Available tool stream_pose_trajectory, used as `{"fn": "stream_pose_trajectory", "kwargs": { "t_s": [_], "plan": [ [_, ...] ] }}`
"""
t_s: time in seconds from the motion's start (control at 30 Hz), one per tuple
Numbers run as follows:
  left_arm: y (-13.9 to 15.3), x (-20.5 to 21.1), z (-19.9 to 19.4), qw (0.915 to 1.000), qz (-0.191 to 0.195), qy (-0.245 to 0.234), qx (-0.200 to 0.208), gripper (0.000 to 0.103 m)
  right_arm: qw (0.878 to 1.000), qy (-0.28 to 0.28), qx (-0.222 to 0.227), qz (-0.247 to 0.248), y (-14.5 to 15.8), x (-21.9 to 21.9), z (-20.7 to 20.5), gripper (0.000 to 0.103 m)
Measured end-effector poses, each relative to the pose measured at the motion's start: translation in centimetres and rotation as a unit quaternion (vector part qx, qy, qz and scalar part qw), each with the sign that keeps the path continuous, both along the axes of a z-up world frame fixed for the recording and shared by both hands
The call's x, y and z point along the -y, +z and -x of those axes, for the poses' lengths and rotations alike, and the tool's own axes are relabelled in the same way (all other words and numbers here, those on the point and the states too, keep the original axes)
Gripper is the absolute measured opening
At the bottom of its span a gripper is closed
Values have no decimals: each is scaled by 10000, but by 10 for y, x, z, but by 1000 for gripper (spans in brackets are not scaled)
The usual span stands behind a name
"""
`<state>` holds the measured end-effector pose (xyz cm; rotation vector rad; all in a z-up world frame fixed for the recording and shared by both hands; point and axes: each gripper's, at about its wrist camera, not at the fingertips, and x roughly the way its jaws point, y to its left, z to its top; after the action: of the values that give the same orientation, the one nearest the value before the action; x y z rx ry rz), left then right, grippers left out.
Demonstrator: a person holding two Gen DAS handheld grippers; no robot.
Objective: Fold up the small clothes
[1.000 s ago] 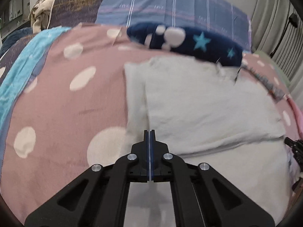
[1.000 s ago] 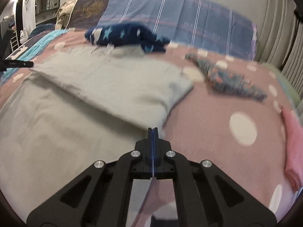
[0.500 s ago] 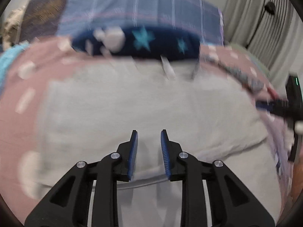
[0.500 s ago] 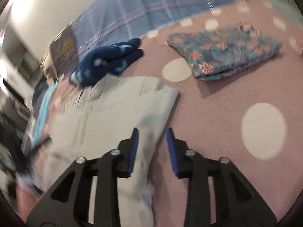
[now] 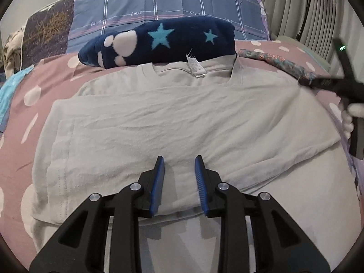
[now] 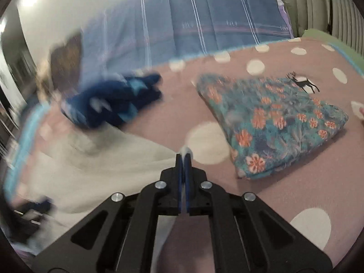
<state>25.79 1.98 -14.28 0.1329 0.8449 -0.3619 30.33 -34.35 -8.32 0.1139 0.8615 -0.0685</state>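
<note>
A pale grey T-shirt [image 5: 182, 122] lies spread on the pink spotted bedcover [image 5: 25, 122], filling the middle of the left wrist view. Its collar and label sit at twelve o'clock, touching a navy star-patterned fleece [image 5: 159, 43], so the shirt points toward the headboard, while its folded shape now runs long from nine to three o'clock. The fold looks partly done: the lower part appears doubled up over the body, with a hem seam showing at about eight o'clock, and more folds are probably needed to bring it down to a small packet. A flowered cloth [image 6: 273, 122] at two o'clock in the right wrist view already lies folded, apart from the shirt. The left gripper [image 5: 179, 166] hovers over the shirt with its jaws apart, holding nothing. The right gripper [image 6: 184, 159] is clamped on a pinch of the shirt's edge, though that view is blurred.
</note>
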Motion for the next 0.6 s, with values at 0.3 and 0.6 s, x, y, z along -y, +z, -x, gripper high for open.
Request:
{"fn": "stream_pose_trajectory", "kwargs": {
  "t_s": [0.3, 0.6],
  "plan": [
    [0, 2, 1, 9999, -119, 36, 50, 31, 9980, 204, 508, -313, 20, -8, 78, 16],
    [15, -22, 17, 9993, 37, 353, 72, 38, 9981, 525, -60, -327, -11, -34, 146, 21]
  ]
}}
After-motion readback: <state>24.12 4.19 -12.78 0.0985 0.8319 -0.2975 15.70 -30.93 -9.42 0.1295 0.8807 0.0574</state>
